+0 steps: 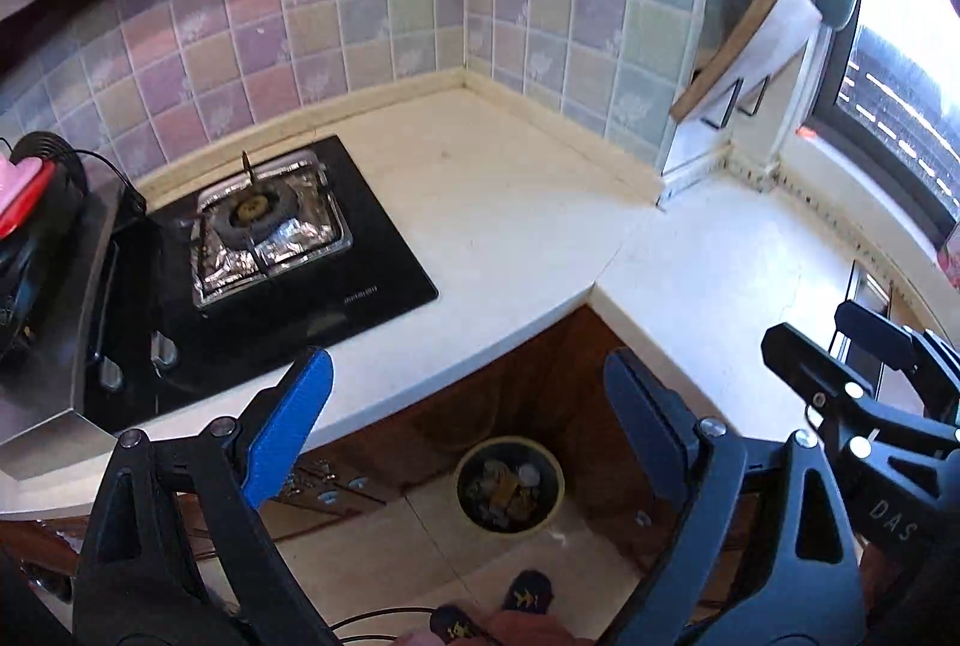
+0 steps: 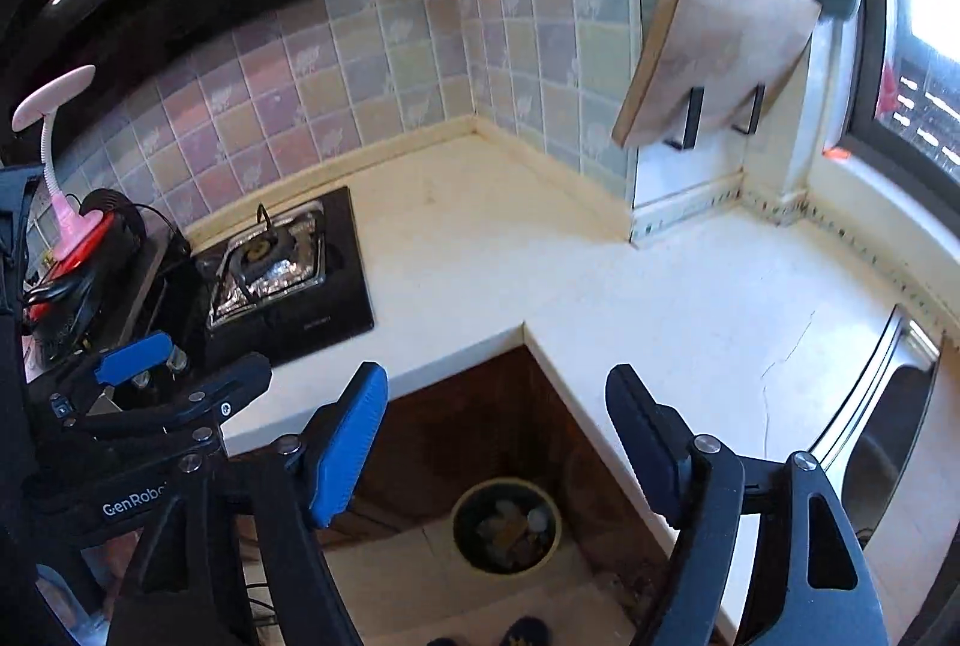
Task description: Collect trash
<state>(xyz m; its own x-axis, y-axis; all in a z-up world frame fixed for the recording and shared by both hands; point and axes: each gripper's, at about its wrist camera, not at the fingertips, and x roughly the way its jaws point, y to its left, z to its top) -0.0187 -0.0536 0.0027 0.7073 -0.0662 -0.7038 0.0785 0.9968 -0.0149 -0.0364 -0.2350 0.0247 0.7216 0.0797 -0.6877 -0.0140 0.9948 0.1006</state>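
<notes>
A round yellow-rimmed trash bin [image 1: 510, 484] [image 2: 506, 525] stands on the floor in the corner under the L-shaped white counter [image 1: 516, 238] [image 2: 480, 262], holding several pieces of trash. My left gripper [image 1: 474, 412] hangs open high above the bin, with nothing between its blue pad and dark pad. My right gripper [image 2: 498, 430] is open too and empty, also above the bin. Each gripper shows at the edge of the other's view: the right gripper [image 1: 864, 382] on the right, the left gripper [image 2: 150, 376] on the left.
A black gas hob [image 1: 270, 250] [image 2: 282, 274] with foil round the burner sits in the counter's left part. A cutting board [image 2: 714, 46] hangs on a wall rack. A steel sink [image 2: 888, 418] lies at the right. A pink lamp [image 2: 54, 154] stands far left. Slippered feet [image 1: 528, 595] show below.
</notes>
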